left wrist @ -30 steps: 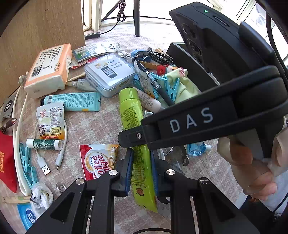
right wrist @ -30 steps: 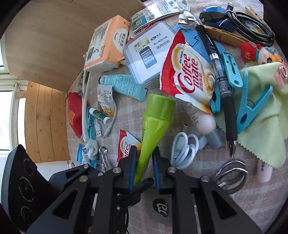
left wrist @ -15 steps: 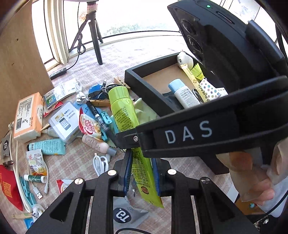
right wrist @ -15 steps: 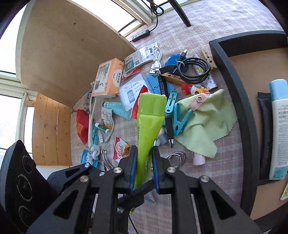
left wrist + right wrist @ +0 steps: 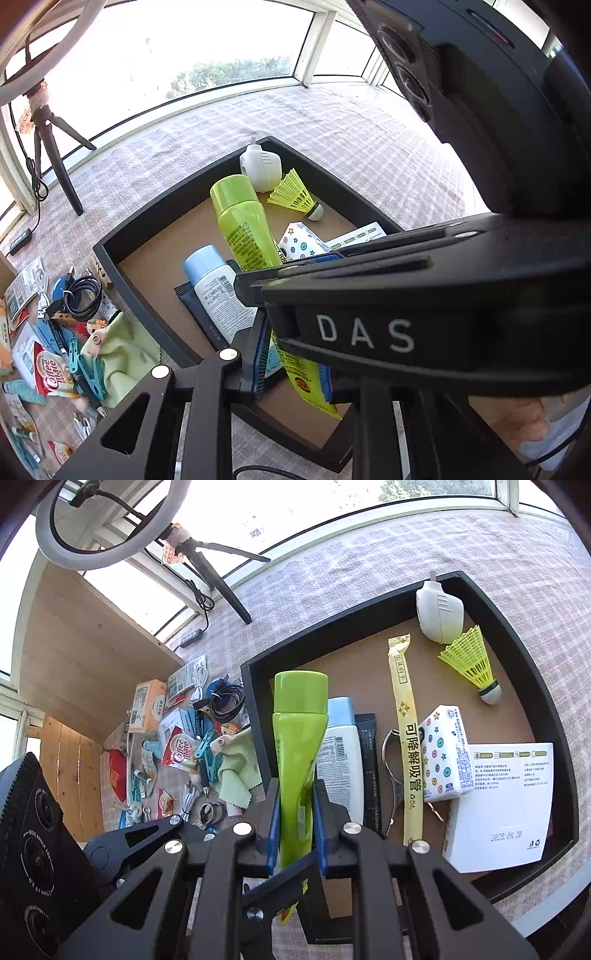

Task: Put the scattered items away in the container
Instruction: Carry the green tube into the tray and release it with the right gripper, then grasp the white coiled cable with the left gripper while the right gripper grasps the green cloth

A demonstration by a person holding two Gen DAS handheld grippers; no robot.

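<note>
One lime-green tube [image 5: 299,738] hangs over the left part of the black tray [image 5: 524,635], cap pointing away from the cameras. The right gripper [image 5: 295,830] clamps its flattened lower body, the blue-padded fingers [image 5: 274,823] pressed on both sides. The left gripper [image 5: 291,360] sits lower on the crimped tail; its jaws have just been opening, and in the left wrist view the tube passes between the fingers [image 5: 260,354] with a gap on the left side, so it no longer pinches.

Inside the tray lie one white bottle with a pale blue cap [image 5: 341,746], one black sachet [image 5: 369,760] beside it, one long yellow straw wrapper [image 5: 406,738], one metal clip-like piece [image 5: 389,760] partly under the wrapper, one tissue pack with star and button prints [image 5: 445,753], one white box [image 5: 498,805] at the near right corner, one yellow shuttlecock [image 5: 471,662] and one white plastic device [image 5: 439,614] in the far corner.

The tray rests on a counter covered with a checked cloth [image 5: 424,539]. Left of the tray the clutter remains: one pale green cloth [image 5: 236,764], one coiled black cable [image 5: 227,701], one Coffee-mate sachet [image 5: 181,751], blue clothespegs [image 5: 208,753], one orange-and-white box [image 5: 149,705]; a smaller Coffee-mate sachet may lie nearer, too small to be sure. A ring light on a tripod [image 5: 110,535] stands at the far edge.
</note>
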